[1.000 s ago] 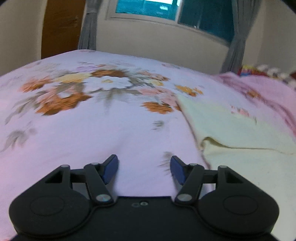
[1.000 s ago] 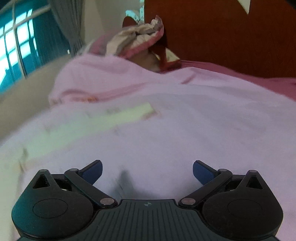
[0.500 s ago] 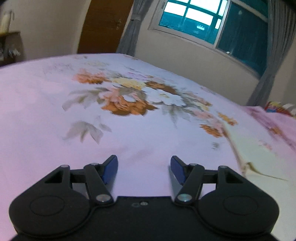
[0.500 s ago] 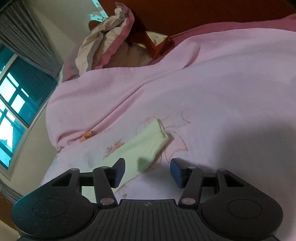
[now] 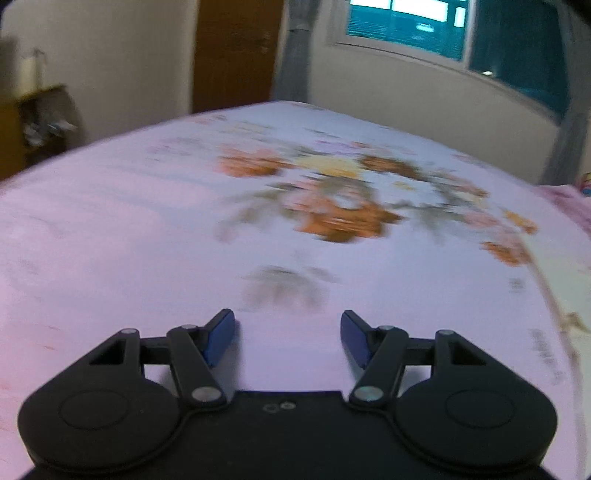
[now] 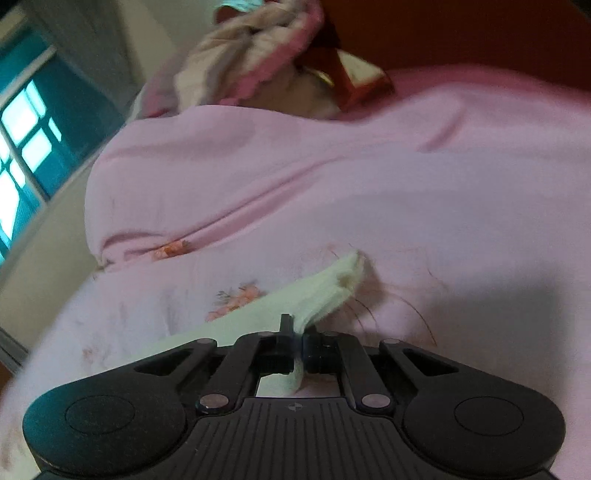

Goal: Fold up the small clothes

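Already clenched, the right gripper pinches an edge of a pale yellow cloth that lies on a pink floral bed. The fabric passes between its closed jaws, bunches just ahead of them into a raised corner, and trails flat to the gripper's left. Beyond that, rumpled pillows sit against a dark headboard.

Across the bed, the left gripper hangs released, its blue pads apart with only bedsheet between them. A strip of the same pale cloth shows far off to its right, well apart from the jaws, at the picture's edge. Ahead of it lie the sheet's orange flower print, a door and a window; the view is blurred.

Judged from this, the folding has barely begun. One edge is gripped, but no finished fold shows, and most of the cloth seems to lie spread out. Left to do: the second gripper likely needs its own hold, then the cloth must be carried over itself and flattened.
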Tool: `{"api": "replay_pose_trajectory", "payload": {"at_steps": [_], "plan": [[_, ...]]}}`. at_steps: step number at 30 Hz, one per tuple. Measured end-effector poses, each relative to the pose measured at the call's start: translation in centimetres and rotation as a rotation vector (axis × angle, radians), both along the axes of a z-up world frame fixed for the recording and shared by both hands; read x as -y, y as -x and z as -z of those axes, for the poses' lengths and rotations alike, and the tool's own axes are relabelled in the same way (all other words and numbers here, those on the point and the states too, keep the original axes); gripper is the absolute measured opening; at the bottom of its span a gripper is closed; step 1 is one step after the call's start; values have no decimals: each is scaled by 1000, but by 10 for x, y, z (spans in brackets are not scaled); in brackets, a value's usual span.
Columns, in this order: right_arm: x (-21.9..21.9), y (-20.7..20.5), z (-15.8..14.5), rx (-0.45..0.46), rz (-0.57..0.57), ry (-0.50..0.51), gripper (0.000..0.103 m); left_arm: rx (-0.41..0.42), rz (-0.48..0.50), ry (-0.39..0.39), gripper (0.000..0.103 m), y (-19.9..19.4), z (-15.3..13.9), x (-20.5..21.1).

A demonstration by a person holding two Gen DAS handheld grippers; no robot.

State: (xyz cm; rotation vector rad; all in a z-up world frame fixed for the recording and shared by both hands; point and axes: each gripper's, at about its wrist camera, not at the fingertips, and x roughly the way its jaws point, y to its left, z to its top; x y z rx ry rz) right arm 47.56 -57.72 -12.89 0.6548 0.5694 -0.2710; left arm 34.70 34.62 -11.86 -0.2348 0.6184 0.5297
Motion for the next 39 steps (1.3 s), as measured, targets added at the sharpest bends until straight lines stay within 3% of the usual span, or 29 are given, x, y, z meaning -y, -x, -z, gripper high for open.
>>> {"api": "replay_pose_trajectory", "payload": {"at_steps": [5,7,10,14,19,24,30,39], "plan": [[-59,-15,-46,68,-87,99,4,-95,-171,-128,63,37,-4,-46],[-98,-28,-68,108,-153,124,4,-130,-204,-94,65,49,7,-66],[-166,-50,-92,160,-264,109,4,-59,-191,-19,68,65,18,-78],[-273,-75,-111,204,-414,84,4,-60,-182,-56,72,63,22,-72],[-421,-91,-101,204,-629,82,4,3,-172,14,75,70,24,-82],[-534,-82,-56,138,-818,156,4,48,-168,50,76,75,25,-85],[-584,-55,-23,131,-908,320,4,75,-166,64,77,78,26,-87],[-597,-36,-21,173,-968,400,5,76,-166,58,77,78,25,-86]]}}
